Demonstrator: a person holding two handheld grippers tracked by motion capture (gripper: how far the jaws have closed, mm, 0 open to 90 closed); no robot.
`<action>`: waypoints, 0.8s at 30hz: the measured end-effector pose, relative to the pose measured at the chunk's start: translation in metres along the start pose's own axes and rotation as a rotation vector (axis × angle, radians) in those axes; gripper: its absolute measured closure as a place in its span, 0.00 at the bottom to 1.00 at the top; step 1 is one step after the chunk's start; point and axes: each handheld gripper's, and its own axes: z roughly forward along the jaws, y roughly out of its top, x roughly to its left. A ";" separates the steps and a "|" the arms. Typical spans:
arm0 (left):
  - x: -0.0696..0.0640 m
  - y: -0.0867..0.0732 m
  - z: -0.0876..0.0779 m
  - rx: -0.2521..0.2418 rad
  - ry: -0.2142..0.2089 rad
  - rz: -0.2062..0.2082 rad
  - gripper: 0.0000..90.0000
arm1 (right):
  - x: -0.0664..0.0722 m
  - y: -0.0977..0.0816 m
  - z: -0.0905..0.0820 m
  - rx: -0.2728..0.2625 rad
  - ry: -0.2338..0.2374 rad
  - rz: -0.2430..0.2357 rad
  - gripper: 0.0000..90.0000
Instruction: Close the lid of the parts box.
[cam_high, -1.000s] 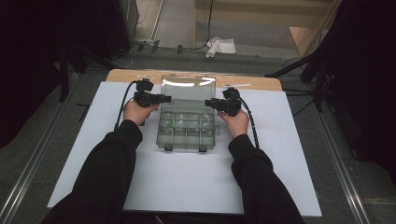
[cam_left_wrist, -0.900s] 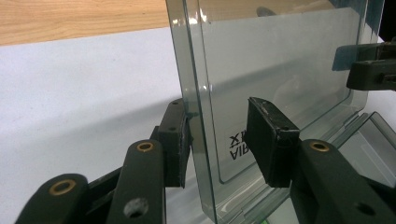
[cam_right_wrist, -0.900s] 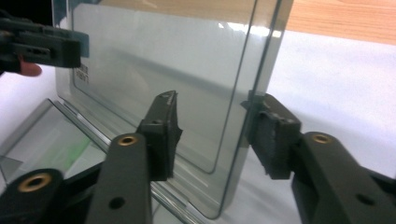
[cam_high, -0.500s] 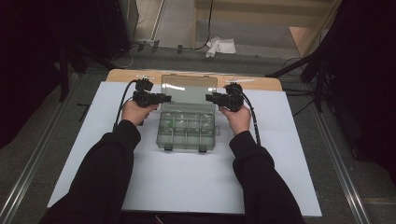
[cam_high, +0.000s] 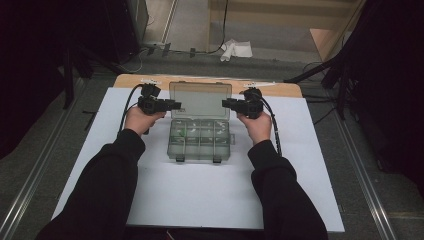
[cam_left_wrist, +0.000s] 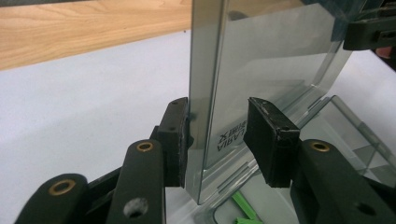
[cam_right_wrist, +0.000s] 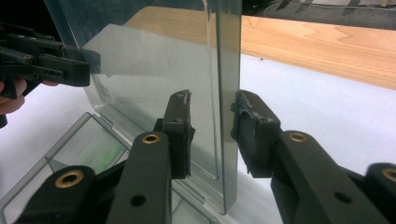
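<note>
High view: clear compartment box mid-bench, lid upright.
Left gripper: fingers apart, straddling lid's left edge.
Right gripper: fingers apart, straddling right edge.

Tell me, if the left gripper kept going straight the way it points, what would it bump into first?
The left gripper already straddles the side edge of the clear plastic lid, so going on it would probably slide along that lid toward the right gripper beyond; depth is unclear.

Clear compartment box, lid upright, on white mat
</note>
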 end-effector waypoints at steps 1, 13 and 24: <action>0.000 0.000 -0.001 0.003 -0.003 0.006 0.65 | 0.001 0.000 -0.001 0.002 0.005 0.001 0.74; -0.007 -0.001 -0.009 0.005 -0.018 0.043 0.65 | 0.008 0.001 -0.012 0.032 0.029 -0.034 0.70; -0.010 -0.004 -0.011 -0.005 -0.028 0.067 0.65 | 0.014 -0.004 -0.018 0.028 0.024 -0.054 0.69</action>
